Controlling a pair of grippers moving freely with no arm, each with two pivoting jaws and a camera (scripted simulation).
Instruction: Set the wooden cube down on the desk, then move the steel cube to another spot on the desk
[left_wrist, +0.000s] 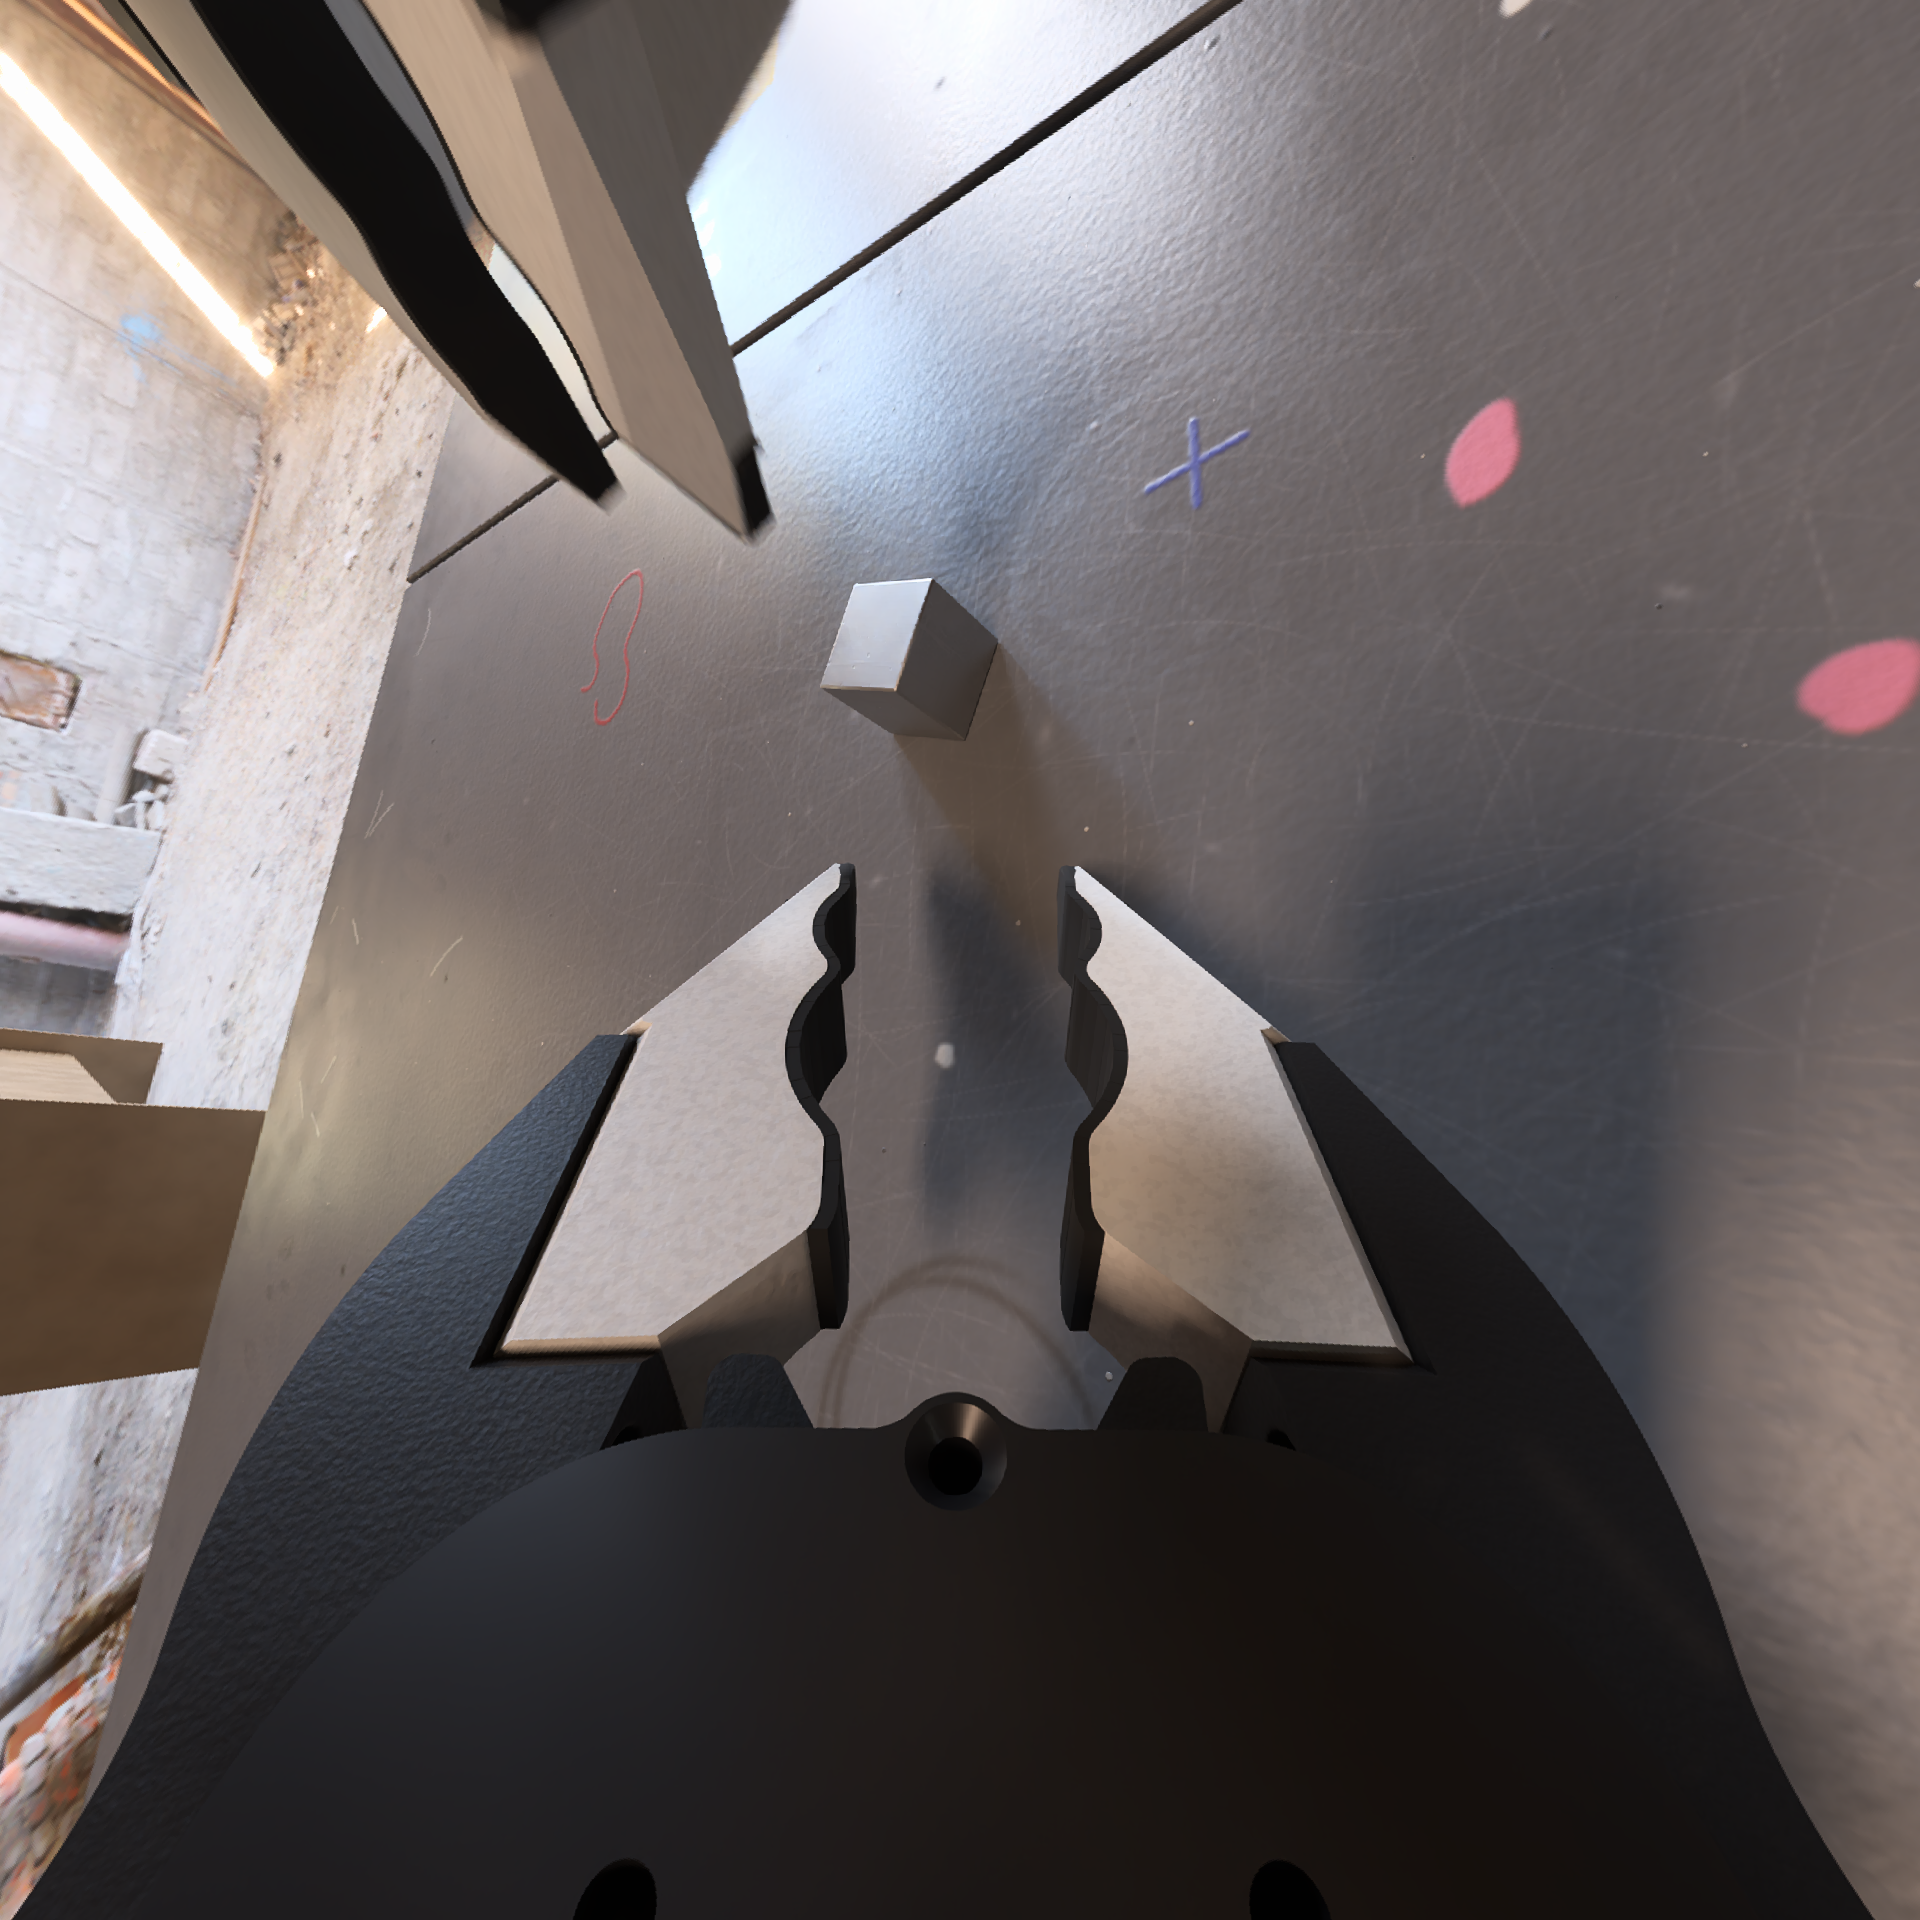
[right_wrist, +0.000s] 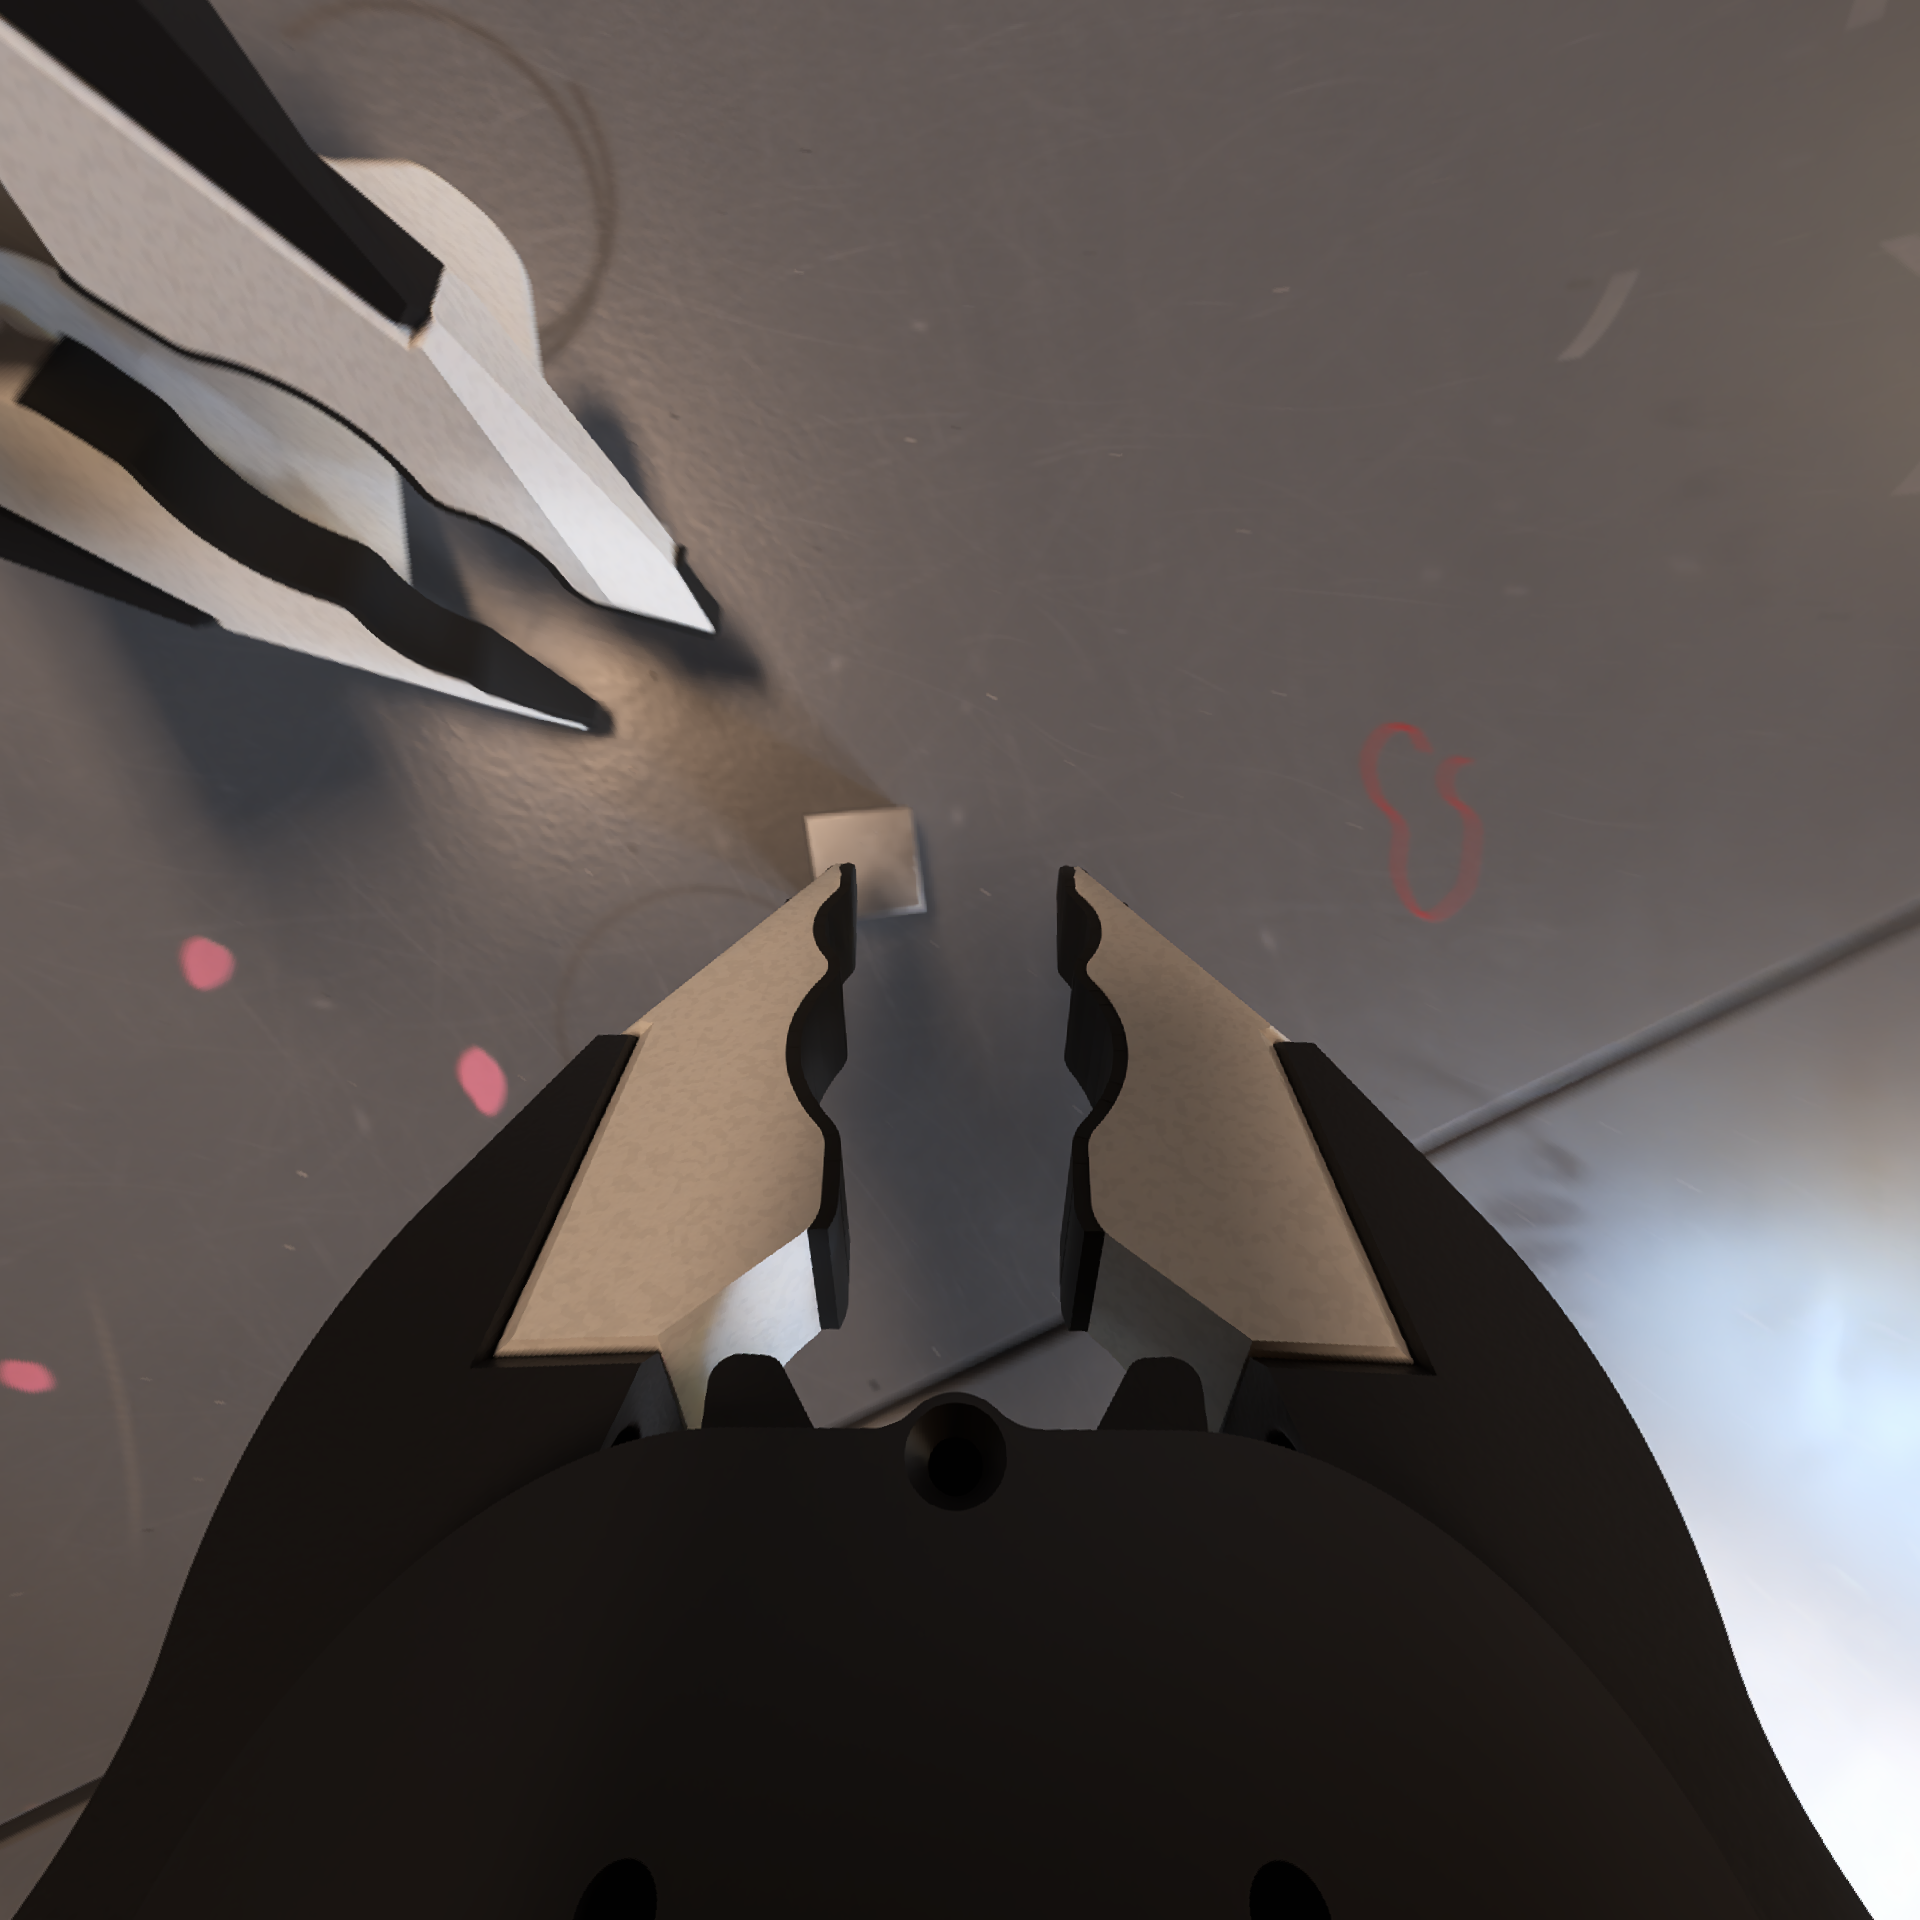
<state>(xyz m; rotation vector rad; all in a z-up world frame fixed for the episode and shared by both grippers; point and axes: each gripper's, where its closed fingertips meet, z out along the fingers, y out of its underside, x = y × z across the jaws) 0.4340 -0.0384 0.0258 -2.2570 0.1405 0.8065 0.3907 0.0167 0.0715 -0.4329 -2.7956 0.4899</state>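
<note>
A: Left gripper (left_wrist: 956, 883), fingers spread, nothing between them. Steel cube (left_wrist: 906, 659) sits on the dark desk (left_wrist: 1455, 935), ahead of the fingertips and a little to their left side, clear of both.

B: Contact?

A: None. Bare desk shows between cube and tips. Right gripper (left_wrist: 686, 499) comes in from the upper left, its tips near the cube's far corner, apart from it.

B: Right wrist view?

A: Right gripper (right_wrist: 956, 883), fingers parted, gap empty. Steel cube (right_wrist: 878, 857) lies just past the left fingertip (right_wrist: 831, 904), which covers its near corner; cannot tell whether they touch. Cube is off the gap's centre line, toward that finger.

B: Marks around the cube?

A: Red scribbled loop (left_wrist: 615, 646) left of the cube in the left view. Blue cross (left_wrist: 1195, 461) and pink spots (left_wrist: 1482, 453) lie on its other side. A seam (left_wrist: 987, 177) in the desk runs beyond the cube.

B: Wooden cube?

A: Not seen in either view.
</note>
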